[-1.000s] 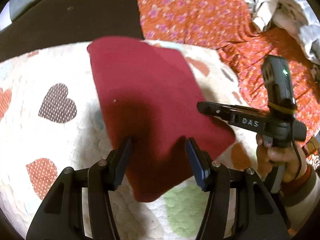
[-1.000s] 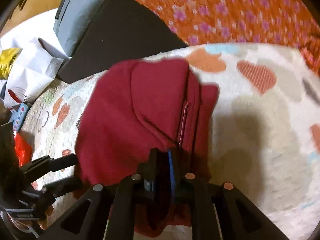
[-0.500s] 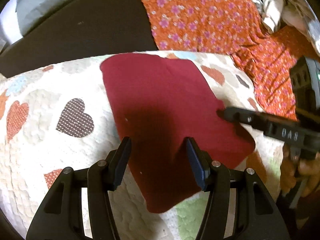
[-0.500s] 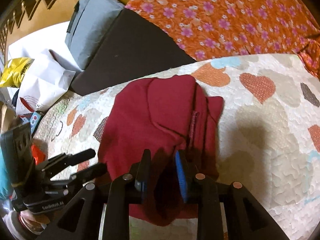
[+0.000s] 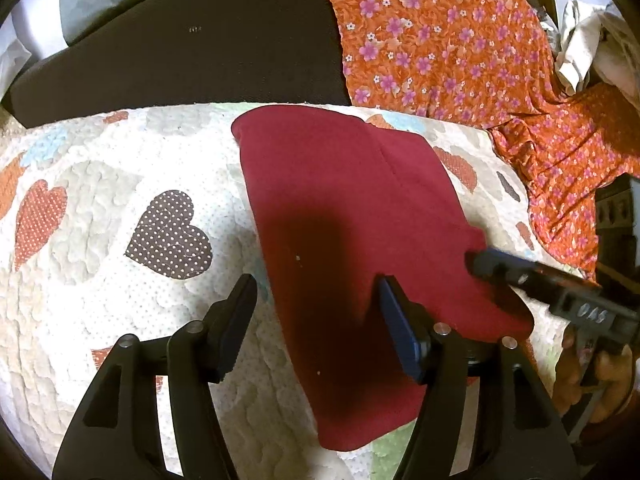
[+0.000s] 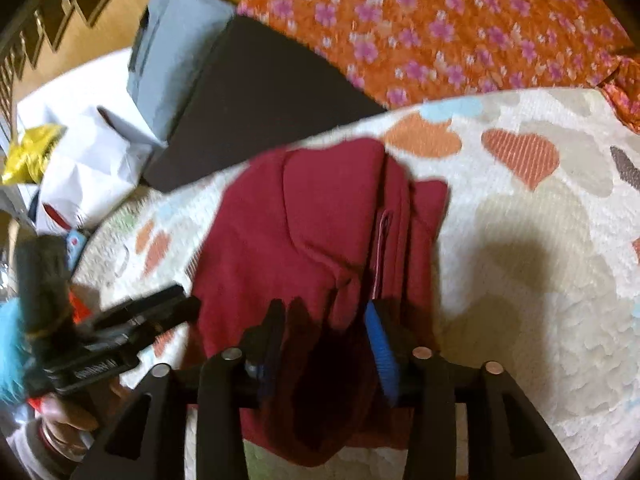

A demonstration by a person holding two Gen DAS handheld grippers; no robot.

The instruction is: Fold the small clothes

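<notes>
A dark red garment (image 5: pixel 352 216) lies folded on the heart-patterned quilt (image 5: pixel 120 208). My left gripper (image 5: pixel 316 282) hovers just over its near left edge. Its jaws are opening, with the cloth's edge under the gap and the pads clear of it. In the right wrist view the garment (image 6: pixel 320 232) shows a fold and a pink seam. My right gripper (image 6: pixel 324 306) is at its near end. Its jaws are opening, and a hump of red cloth sits loose between them. Each gripper also shows in the other's view: the right gripper (image 5: pixel 520 276) and the left gripper (image 6: pixel 152 308).
A black cushion (image 5: pixel 192 40) and orange floral fabric (image 5: pixel 440 40) lie beyond the quilt. A grey pillow (image 6: pixel 172 52), a white bag (image 6: pixel 84 168) and a yellow bag (image 6: pixel 28 156) sit at the far left. Crumpled white cloth (image 5: pixel 588 48) lies at the far right.
The right gripper, shut on the garment's edge a second ago, has spread its jaws and let the cloth go. The left jaws have widened a little, and the left view has tipped.
</notes>
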